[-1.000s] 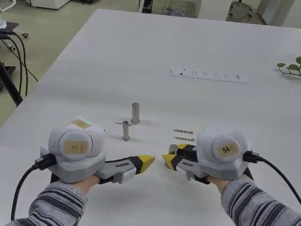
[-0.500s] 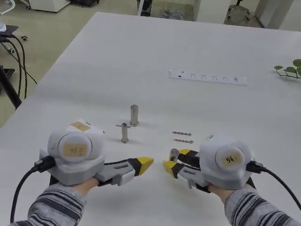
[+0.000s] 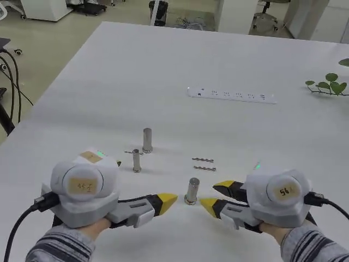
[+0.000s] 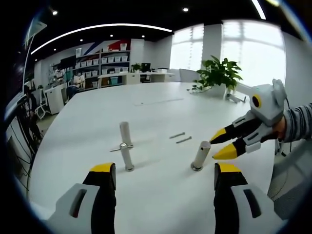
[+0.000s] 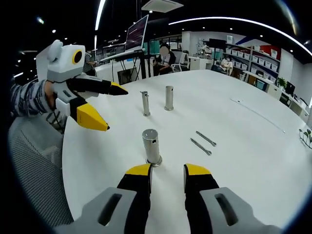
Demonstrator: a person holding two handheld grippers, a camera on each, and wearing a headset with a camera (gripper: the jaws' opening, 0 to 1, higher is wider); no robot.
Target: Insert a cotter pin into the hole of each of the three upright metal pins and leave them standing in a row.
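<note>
Three upright metal pins stand on the white table: a far pin, a middle pin with a cotter pin through its hole, and a near pin with an empty hole. Two loose cotter pins lie to the right of the pins. My right gripper is open, its jaws a little apart just short of the near pin and not touching it. My left gripper is open wide, left of the near pin, holding nothing.
A white power strip lies across the table further back. A green plant sits at the far right edge. Black cables hang off the table's left side. The table's near edge is close under my hands.
The near pin was between my right gripper's jaws; now it stands free and that gripper has drawn back to the right. The head view has shifted; the left gripper stays put.
</note>
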